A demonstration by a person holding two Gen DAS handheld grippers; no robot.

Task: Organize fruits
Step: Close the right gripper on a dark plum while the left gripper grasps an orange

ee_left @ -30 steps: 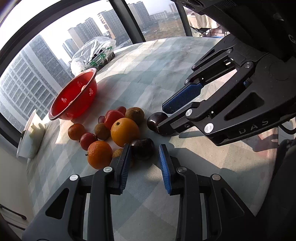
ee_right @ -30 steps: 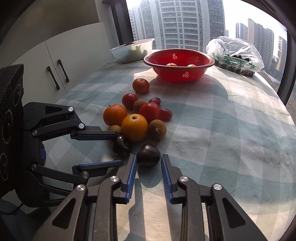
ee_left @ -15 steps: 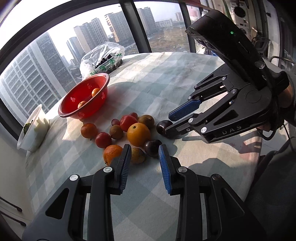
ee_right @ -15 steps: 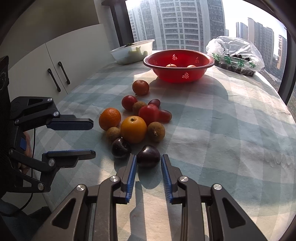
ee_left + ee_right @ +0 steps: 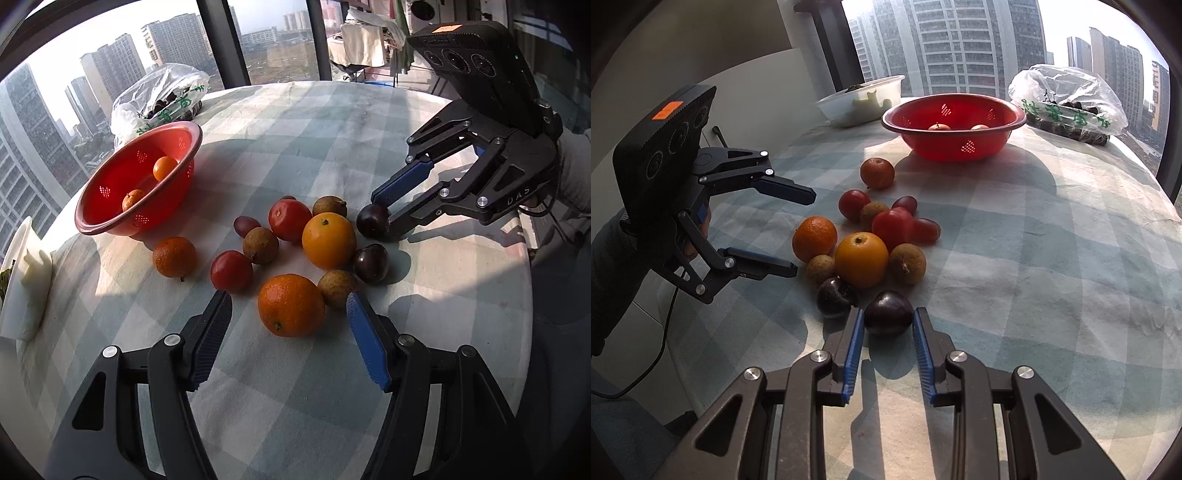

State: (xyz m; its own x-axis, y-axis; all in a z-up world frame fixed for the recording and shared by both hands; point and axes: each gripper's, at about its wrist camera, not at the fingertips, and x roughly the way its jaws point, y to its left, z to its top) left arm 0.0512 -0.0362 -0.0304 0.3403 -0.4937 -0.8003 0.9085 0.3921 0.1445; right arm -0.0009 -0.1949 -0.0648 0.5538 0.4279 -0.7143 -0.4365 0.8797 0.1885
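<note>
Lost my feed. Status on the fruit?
Left hand-held gripper just opened, empty, orange ahead. Right hand-held gripper shut on plum. Red basket path clear.

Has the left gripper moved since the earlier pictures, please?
Yes. In the right wrist view the left gripper has drawn back from the dark plum, away from the fruit pile, and its jaws have just been opening, empty.

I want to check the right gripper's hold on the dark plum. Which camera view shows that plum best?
The right wrist view: the dark plum lies close and unobstructed on the cloth at the right gripper tips, the blue pads flanking it. The left wrist view shows it smaller, farther off, partly covered by that gripper's finger.
</note>
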